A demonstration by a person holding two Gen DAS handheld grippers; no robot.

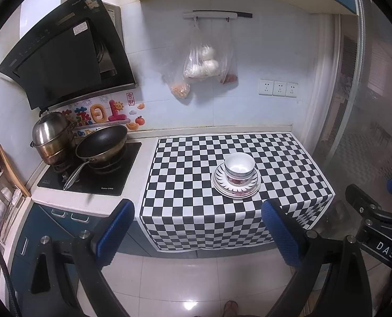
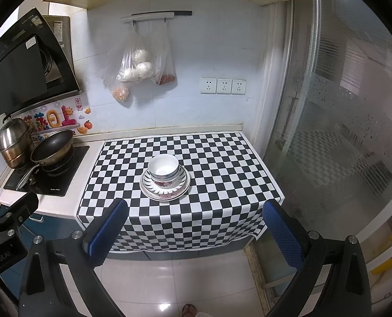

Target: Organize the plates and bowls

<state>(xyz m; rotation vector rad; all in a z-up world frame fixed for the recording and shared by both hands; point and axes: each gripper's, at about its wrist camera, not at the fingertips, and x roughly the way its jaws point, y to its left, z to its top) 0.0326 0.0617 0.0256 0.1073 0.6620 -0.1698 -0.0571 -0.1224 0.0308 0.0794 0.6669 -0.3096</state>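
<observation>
White bowls (image 1: 239,167) (image 2: 163,170) are nested in one stack, the lowest with a red pattern. They stand on stacked plates (image 1: 222,185) (image 2: 147,185), the upper one rimmed with black rays, in the middle of the checkered cloth (image 1: 190,163) (image 2: 222,163). My left gripper (image 1: 198,228) is open, held back over the floor in front of the counter, nothing between its blue pads. My right gripper (image 2: 196,228) is open too, equally far back and empty. Its black body (image 1: 373,211) shows at the right edge of the left wrist view.
A black stove (image 1: 95,174) (image 2: 50,174) on the left carries a frying pan (image 1: 103,142) (image 2: 53,148) and a steel steamer pot (image 1: 53,137) (image 2: 13,142). Bags of food (image 1: 201,63) (image 2: 137,66) hang on the wall. A frosted glass door (image 2: 341,132) bounds the right. A dish rack (image 1: 0,198) stands at far left.
</observation>
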